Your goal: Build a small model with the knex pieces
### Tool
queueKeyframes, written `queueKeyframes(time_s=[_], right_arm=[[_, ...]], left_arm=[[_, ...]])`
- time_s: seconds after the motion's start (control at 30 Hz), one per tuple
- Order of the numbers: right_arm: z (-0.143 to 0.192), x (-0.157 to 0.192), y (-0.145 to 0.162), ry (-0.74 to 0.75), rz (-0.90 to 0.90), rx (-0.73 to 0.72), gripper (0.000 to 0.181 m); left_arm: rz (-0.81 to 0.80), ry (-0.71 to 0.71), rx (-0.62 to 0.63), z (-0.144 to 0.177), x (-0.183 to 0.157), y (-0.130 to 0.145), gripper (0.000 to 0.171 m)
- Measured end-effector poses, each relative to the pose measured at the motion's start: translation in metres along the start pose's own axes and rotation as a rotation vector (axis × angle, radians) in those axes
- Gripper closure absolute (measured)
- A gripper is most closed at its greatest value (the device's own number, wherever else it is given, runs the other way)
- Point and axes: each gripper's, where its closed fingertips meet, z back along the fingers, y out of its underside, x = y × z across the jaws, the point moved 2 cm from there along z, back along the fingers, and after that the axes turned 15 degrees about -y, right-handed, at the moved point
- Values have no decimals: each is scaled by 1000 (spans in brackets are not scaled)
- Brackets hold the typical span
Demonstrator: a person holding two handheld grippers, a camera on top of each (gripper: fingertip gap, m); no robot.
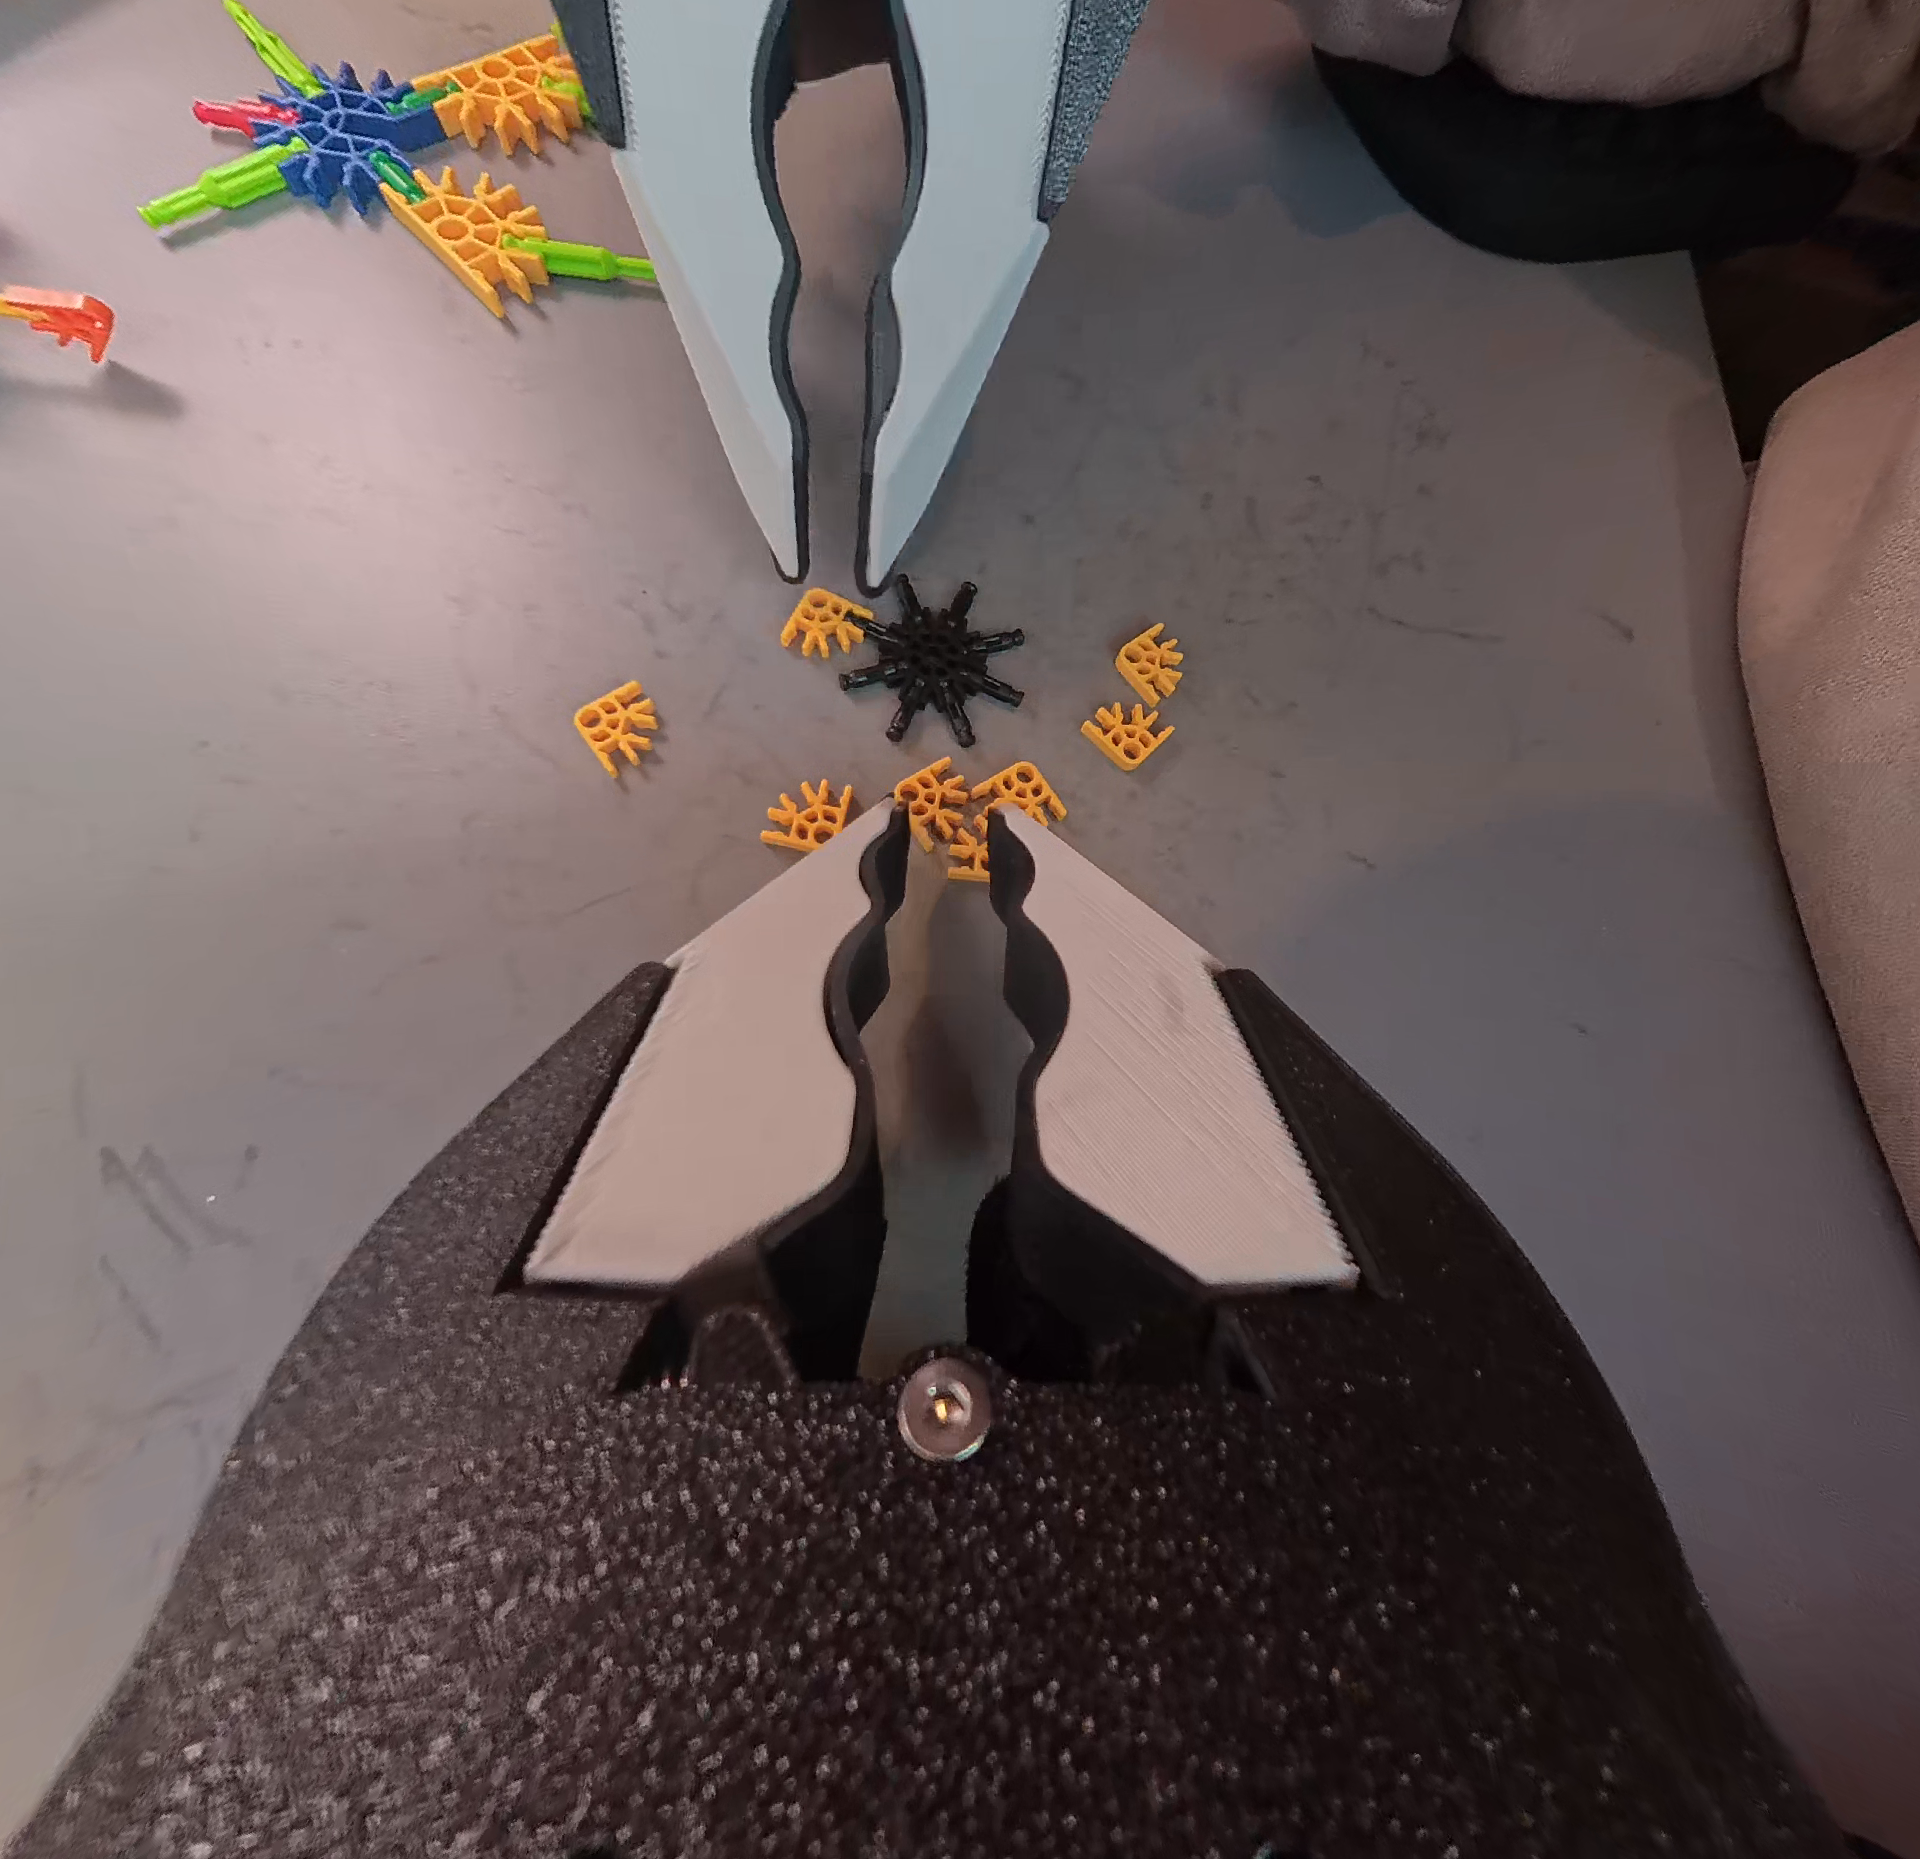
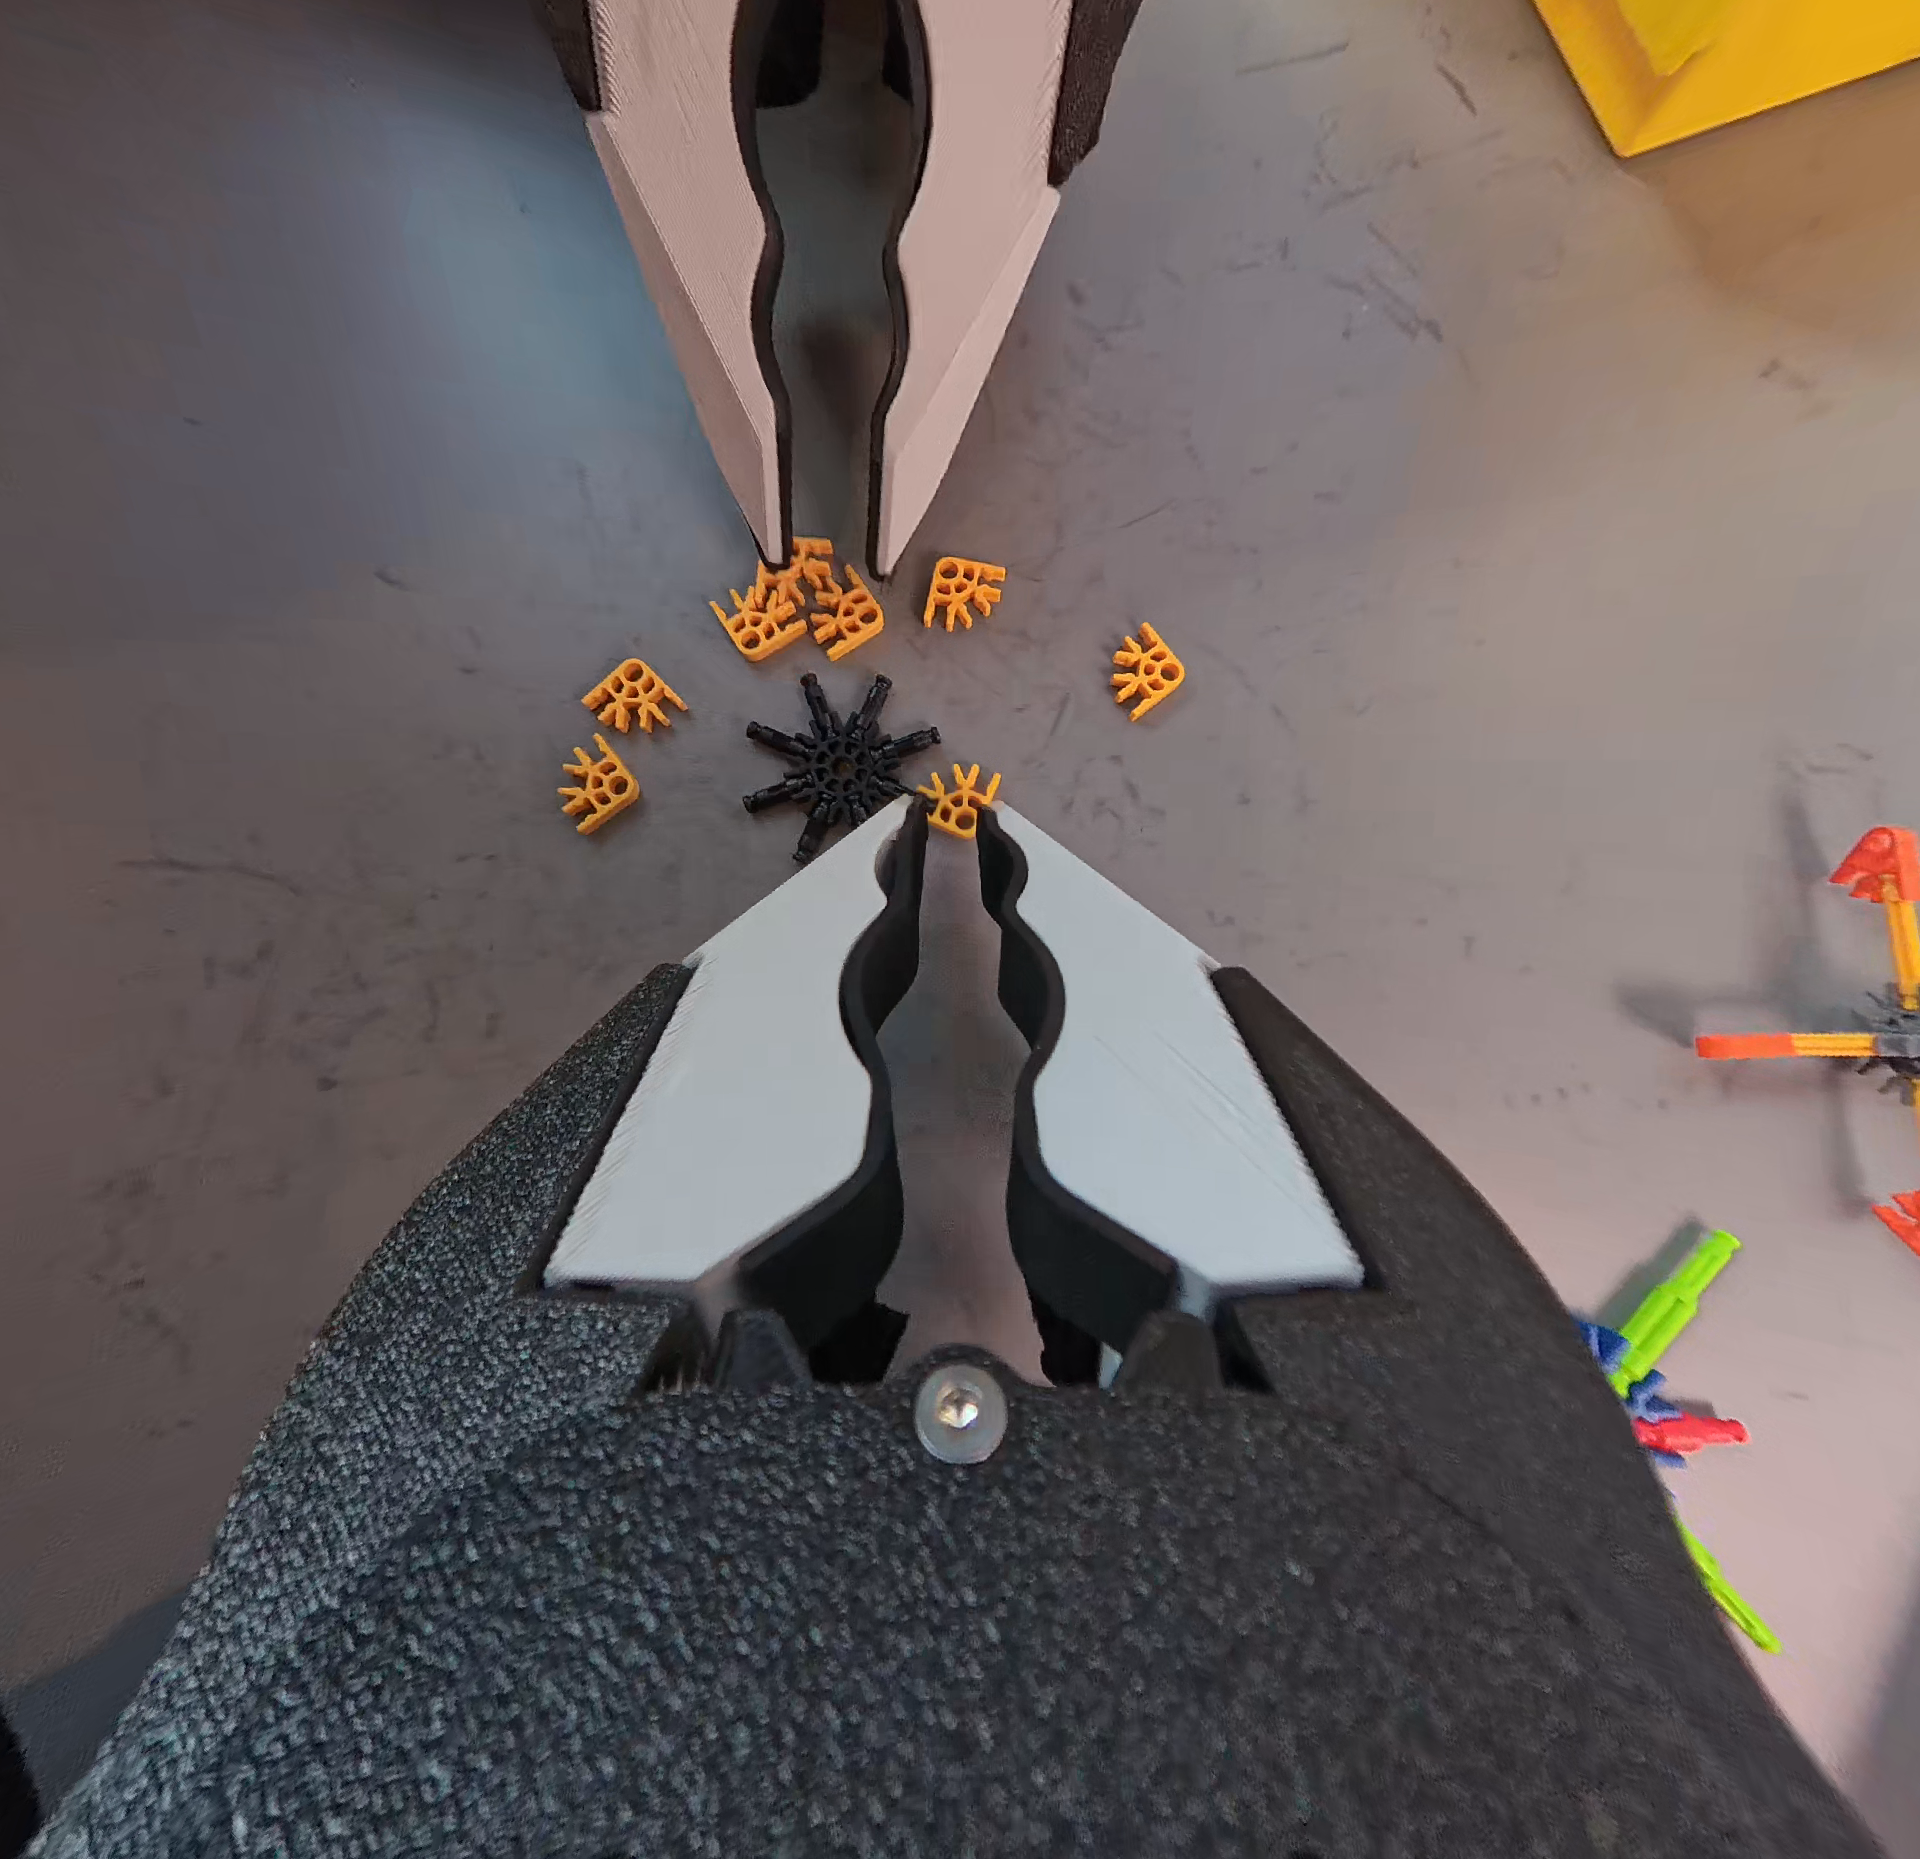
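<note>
Between two facing grippers on the grey table (image 1: 312, 978): black spoked hub (image 1: 932, 658), light, stiff; orange connector (image 2: 961, 799) between right gripper (image 2: 951, 812) tips, jaws narrowly apart; left gripper (image 1: 940, 822) likewise, over clustered connectors (image 1: 977, 807).

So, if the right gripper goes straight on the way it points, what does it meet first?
The right gripper would first meet the yellow connector at its fingertips, which seems joined to the black hub. Whether the tips already touch it is unclear.

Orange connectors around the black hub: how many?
8 connectors: one at the right gripper's tips, three piled at the left gripper's tips, four lying loose; the pile may hide more.
</note>
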Motion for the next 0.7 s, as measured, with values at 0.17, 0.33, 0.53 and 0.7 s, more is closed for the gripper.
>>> queueKeyframes(time_s=[0.17,0.33,0.53,0.7], right_arm=[[9,0,-13,1,8,-88,170],[6,-1,-9,2,3,-77,168],[7,-2,-10,10,5,-82,168],[4,0,-10,1,9,-78,168]], left_arm=[[-16,-34,26,-7,6,-2,155],[-39,-19,51,-9,2,0,156],[-70,-61,58,-8,3,3,160],[-79,-69,46,-7,4,2,168]])
